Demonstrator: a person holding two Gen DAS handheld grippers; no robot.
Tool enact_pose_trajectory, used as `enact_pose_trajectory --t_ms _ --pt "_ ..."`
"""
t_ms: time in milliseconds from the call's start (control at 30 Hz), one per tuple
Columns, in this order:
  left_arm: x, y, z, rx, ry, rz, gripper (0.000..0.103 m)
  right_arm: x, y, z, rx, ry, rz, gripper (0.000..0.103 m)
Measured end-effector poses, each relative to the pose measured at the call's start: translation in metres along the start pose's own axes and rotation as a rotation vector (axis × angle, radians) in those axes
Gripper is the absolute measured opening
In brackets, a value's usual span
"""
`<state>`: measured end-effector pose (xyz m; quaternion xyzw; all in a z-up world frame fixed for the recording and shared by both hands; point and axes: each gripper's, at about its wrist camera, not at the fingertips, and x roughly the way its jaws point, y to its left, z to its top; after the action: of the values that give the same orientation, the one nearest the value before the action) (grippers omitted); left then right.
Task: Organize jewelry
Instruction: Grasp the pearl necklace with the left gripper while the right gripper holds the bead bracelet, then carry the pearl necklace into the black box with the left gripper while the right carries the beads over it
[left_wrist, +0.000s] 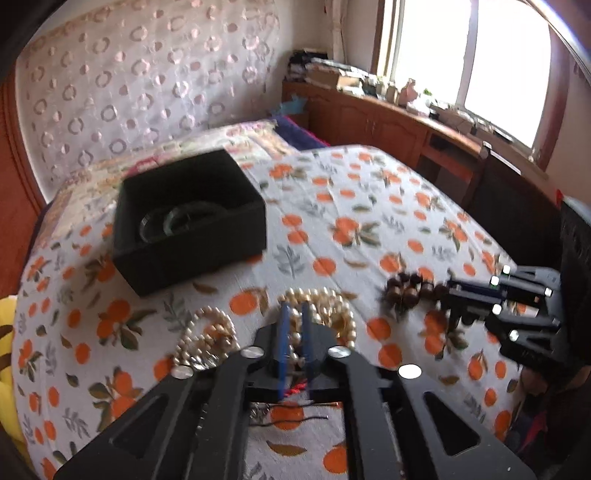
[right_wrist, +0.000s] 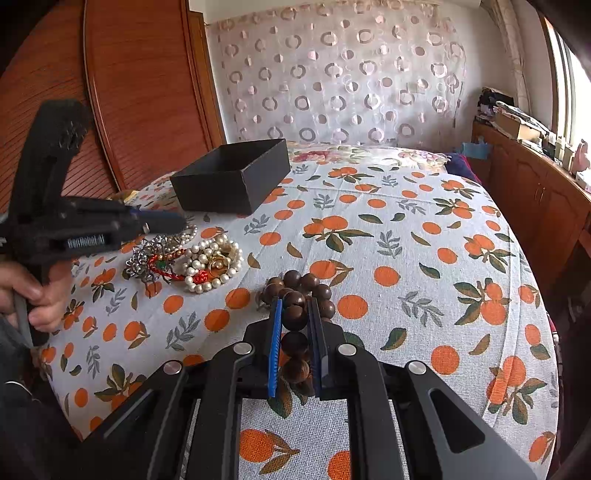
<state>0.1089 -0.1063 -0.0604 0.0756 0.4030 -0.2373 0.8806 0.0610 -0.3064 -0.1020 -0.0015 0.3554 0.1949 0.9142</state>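
- Two grippers down on the bedspread (right_wrist: 406, 236): right gripper (right_wrist: 297, 332) clenched on the wooden bead bracelet (right_wrist: 295, 314), hard, round, probably slippery.
- Left gripper (left_wrist: 294, 332) pinching the limp pearl strands (left_wrist: 332, 306); box (left_wrist: 192, 221) waits nearby.

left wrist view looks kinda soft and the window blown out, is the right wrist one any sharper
Left wrist view: motion-blurred, black box and pearl strands smeared, window blown out to white. Right wrist view: sharper, wooden bead bracelet and orange-print cloth crisp, evenly lit; both bend straight lines at the edges.
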Motion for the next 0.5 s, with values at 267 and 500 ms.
enact_pose_trajectory --t_ms 267,500 --pt "0.019 -0.003 -0.007 0.031 0.055 0.025 0.022 0.001 -0.001 0.0 0.001 0.003 0.003 0.015" --pt "0.016 0.005 -0.004 0.018 0.031 0.007 0.006 0.001 0.0 0.0 0.0 0.003 0.003 0.015"
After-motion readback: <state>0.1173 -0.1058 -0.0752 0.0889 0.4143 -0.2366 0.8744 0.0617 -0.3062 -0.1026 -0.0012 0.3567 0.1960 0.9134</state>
